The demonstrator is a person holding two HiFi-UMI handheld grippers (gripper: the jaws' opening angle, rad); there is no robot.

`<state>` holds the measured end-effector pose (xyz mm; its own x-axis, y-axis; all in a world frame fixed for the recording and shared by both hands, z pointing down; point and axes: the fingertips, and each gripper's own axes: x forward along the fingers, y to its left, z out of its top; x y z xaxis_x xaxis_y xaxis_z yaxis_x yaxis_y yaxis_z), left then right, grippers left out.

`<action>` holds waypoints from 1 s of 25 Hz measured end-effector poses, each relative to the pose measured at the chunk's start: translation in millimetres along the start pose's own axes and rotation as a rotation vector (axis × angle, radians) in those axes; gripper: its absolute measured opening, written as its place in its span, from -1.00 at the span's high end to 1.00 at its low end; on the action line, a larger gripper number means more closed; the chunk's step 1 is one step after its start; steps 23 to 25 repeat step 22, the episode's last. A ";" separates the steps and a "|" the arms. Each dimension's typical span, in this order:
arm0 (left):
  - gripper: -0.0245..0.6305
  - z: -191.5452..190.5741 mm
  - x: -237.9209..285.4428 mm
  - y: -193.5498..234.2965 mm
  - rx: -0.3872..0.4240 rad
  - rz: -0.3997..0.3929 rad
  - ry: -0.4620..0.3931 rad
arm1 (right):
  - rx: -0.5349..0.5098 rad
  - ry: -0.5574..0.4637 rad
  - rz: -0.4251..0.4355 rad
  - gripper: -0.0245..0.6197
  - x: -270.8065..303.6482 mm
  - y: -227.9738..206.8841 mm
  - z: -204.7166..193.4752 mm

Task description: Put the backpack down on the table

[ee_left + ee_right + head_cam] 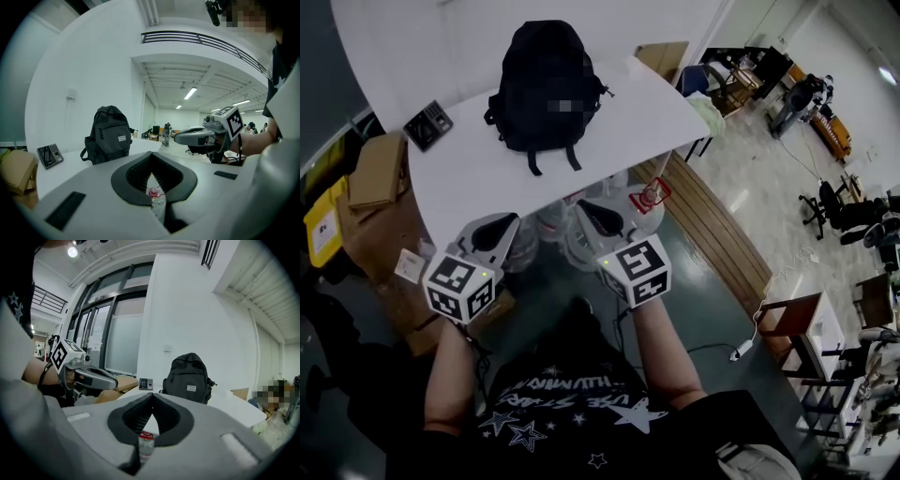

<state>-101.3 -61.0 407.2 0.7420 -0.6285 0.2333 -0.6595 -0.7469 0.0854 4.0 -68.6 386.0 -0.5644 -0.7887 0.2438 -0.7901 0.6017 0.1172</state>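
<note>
Black woven fabric makes up the rounded backpack (pixel 546 80), which stands upright on the smooth white table (pixel 478 187) with its back close to the pale wall. Its top curves into a dome with a short carry loop. A front pocket bears a small pale rectangular label, and two dark straps trail from its base onto the tabletop. A side strap sticks out at its right in the head view. The cloth looks matte and slightly creased.

At the table's left corner lies a small dark keypad device (pixel 428 123) with a slanted face. Brown cardboard boxes (pixel 377 169) are stacked beside that end of the table. Clear plastic bottles with red caps (pixel 647 200) stand on the floor under the table's near edge.

The left gripper (pixel 499 225) is a grey moulded shell with ribbed black rubber pads. Its jaws are pressed together with nothing between them; only a bottle on the floor shows through the gap below the pads. The right gripper (pixel 600 216) is built the same way, and its jaws are likewise closed and empty. Both are held side by side at the near edge of the table, pointing toward the backpack and well apart from it. Each carries a white cube printed with square black markers.
</note>
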 end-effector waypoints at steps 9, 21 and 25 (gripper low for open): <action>0.90 -14.4 -27.2 -19.4 0.000 -0.021 0.005 | 0.002 0.020 -0.007 0.92 -20.0 28.8 -9.2; 0.90 -25.3 -44.1 -41.8 0.008 -0.040 0.009 | 0.004 0.028 -0.039 0.92 -45.7 44.6 -20.0; 0.90 -25.7 -44.1 -43.4 0.009 -0.042 0.010 | 0.000 0.031 -0.041 0.92 -47.1 44.9 -20.7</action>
